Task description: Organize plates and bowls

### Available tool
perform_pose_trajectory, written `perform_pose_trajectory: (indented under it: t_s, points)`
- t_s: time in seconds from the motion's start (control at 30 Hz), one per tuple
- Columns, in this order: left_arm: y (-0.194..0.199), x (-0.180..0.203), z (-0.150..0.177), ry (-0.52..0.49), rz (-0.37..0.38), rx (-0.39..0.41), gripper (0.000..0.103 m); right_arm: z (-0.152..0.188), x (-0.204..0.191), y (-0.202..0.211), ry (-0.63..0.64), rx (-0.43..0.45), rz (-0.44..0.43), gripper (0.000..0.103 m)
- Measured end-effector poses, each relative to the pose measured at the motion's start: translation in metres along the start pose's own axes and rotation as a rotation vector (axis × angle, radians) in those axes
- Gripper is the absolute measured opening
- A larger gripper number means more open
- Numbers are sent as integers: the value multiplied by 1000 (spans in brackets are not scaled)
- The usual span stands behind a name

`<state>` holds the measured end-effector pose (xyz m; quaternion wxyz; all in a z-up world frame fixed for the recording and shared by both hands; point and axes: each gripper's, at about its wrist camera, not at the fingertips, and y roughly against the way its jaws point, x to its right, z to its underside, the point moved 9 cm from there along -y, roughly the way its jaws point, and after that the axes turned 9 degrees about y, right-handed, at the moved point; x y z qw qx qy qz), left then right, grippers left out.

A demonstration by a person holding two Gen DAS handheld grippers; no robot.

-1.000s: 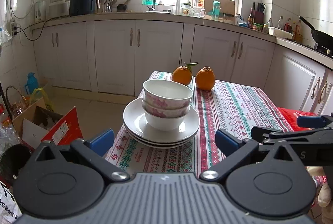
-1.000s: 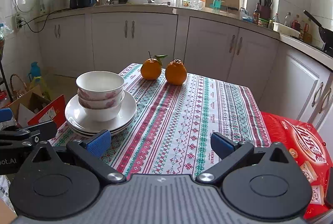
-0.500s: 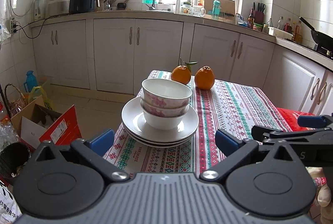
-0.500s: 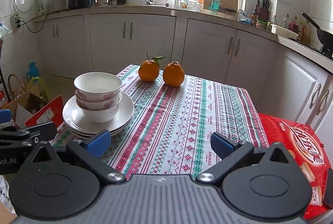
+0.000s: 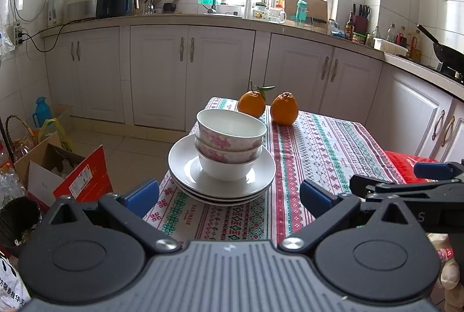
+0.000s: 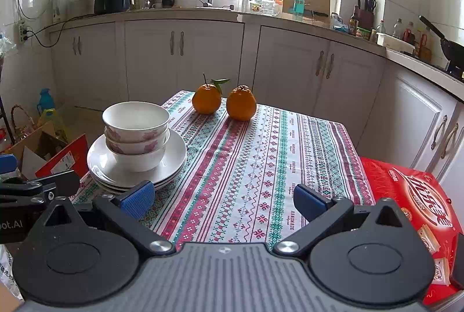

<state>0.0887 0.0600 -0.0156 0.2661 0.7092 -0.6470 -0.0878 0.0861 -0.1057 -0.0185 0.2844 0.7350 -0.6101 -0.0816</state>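
Two tools hang at the near edge of the bench (image 6: 290, 155), both with blue pads spread wide and nothing between them. The left tool (image 5: 229, 194) faces the stack head-on; the right tool (image 6: 221, 199) faces bare cloth, with the stack off to its left. The plates (image 5: 185, 170) sit piled at the bench's near left corner, and the bowls (image 5: 232, 135) nest upright on top, the upper ones pink-flowered, the lowest plain white. Two oranges (image 6: 240, 104) stand side by side at the far end, well apart from the stack. The left view alone shows the right tool's black arm at its right edge, and a box (image 5: 78, 175) and a dark bin (image 5: 17, 222) on the floor. The right view alone shows the whole red packet (image 6: 411, 196) past the bench's right edge, and the left tool's arm low on its left
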Motion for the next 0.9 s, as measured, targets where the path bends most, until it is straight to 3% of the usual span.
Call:
perform_pose_trajectory:
  t_s: [0.9]
  points:
    - [1, 2, 1, 6, -2, -5, 102, -2, 0, -1, -4, -3, -1, 103]
